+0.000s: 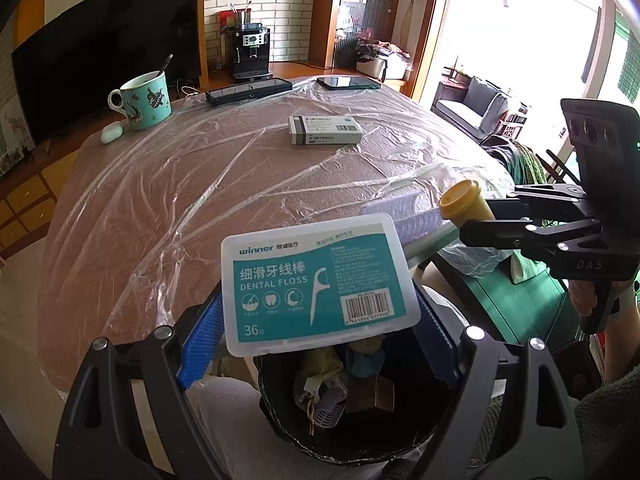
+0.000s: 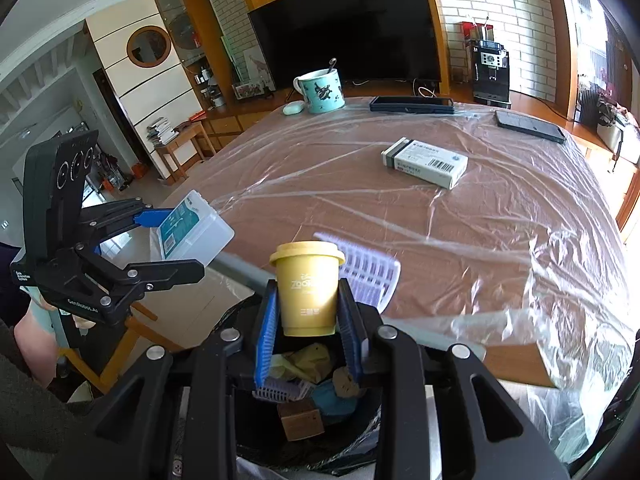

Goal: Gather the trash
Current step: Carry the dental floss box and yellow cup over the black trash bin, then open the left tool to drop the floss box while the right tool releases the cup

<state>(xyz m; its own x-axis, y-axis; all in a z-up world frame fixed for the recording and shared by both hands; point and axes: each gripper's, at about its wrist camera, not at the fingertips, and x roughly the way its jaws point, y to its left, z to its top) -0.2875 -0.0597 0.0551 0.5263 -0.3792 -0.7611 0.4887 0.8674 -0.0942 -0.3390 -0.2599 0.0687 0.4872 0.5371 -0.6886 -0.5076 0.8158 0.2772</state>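
Table (image 1: 240,184) is brown, covered in wrinkled clear plastic sheet (image 2: 500,240). Landmark: white medicine box (image 1: 326,130) near the middle of the table. Beyond the box, toward the wall: teal mug (image 1: 146,100) with a spoon in it, small white earbud case (image 1: 112,132) just beside the mug, two dark phones (image 1: 248,90) (image 1: 348,82) lying flat near the far edge. Behind the table: big black TV (image 2: 348,28), white brick wall, black coffee machine (image 1: 250,54). A sofa (image 1: 476,106) sits by the bright window, off to the right of the box in the left wrist view.

On the near side of the box, at the table edge: a pale purple ribbed plastic piece (image 2: 368,272) lying flat. Below that edge: black bin (image 1: 352,400) with a black liner, holding crumpled paper, a small cardboard box and purple plastic scraps.

Left gripper (image 1: 320,320): blue pads clamped on the two sides of a clear dental floss box (image 1: 316,284), label facing up. Box is held in the air over the bin, off the table, well apart from the medicine box.

Right gripper (image 2: 308,312): fingers closed on a small yellow lidded cup (image 2: 306,292), one pad on each side of its lower half, cup upright. It hangs over the bin opening too, just in front of the purple piece.
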